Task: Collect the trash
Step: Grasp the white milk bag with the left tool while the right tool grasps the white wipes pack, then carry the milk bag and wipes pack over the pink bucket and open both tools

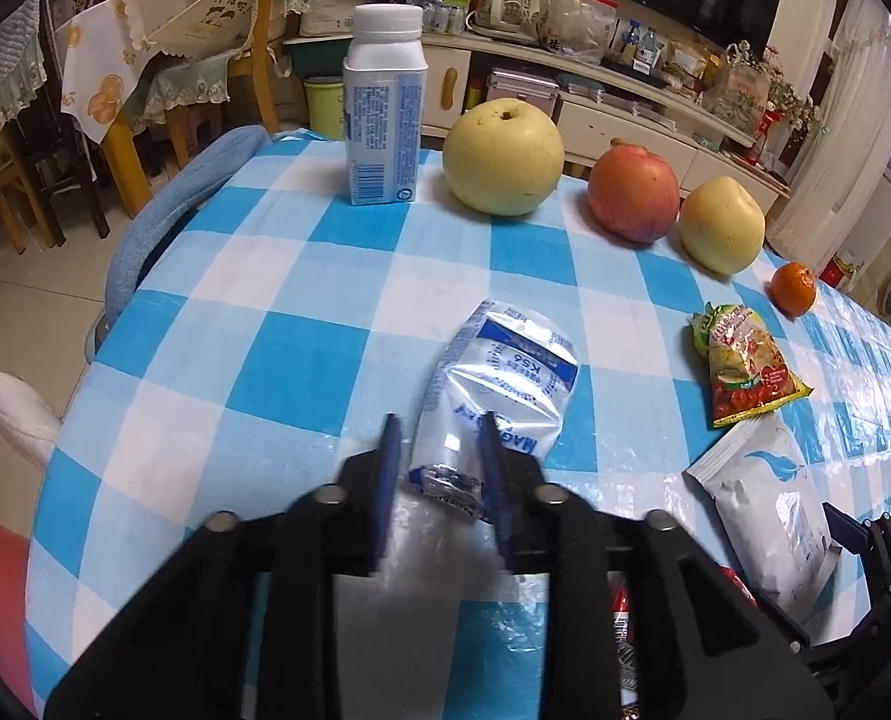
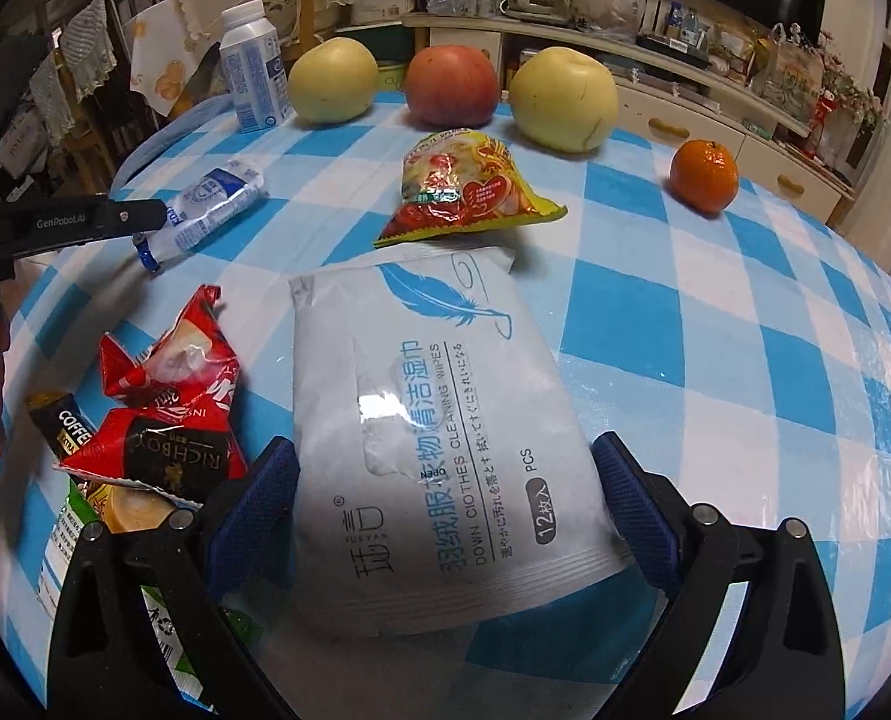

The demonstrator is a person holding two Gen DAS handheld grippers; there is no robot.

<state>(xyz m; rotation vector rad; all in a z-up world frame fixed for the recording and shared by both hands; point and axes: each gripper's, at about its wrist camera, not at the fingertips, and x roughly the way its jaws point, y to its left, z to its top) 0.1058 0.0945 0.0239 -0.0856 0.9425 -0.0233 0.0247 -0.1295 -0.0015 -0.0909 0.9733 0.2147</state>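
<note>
A crumpled white-and-blue plastic wrapper (image 1: 499, 384) (image 2: 211, 204) lies on the blue-checked tablecloth (image 1: 301, 372). My left gripper (image 1: 439, 462) points down over its near end. Its jaws stand narrowly apart on either side of that end, and a slit of cloth shows beside the left finger (image 1: 388, 480). A white wet-wipes pack (image 2: 439, 420) (image 1: 769, 504) with a blue feather lies flat. My right gripper (image 2: 445, 510) is open wide around the pack, its blue pads (image 2: 631, 504) close against the two long edges.
A yellow-red snack bag (image 2: 469, 186) lies beyond the wipes. Red wrappers (image 2: 169, 396), a coffee sachet (image 2: 64, 432) and a green packet (image 2: 79, 534) are piled at near left. A milk bottle (image 1: 385, 114), two pears (image 1: 502, 156), an apple (image 1: 634, 192) and a tangerine (image 1: 793, 288) line the far edge.
</note>
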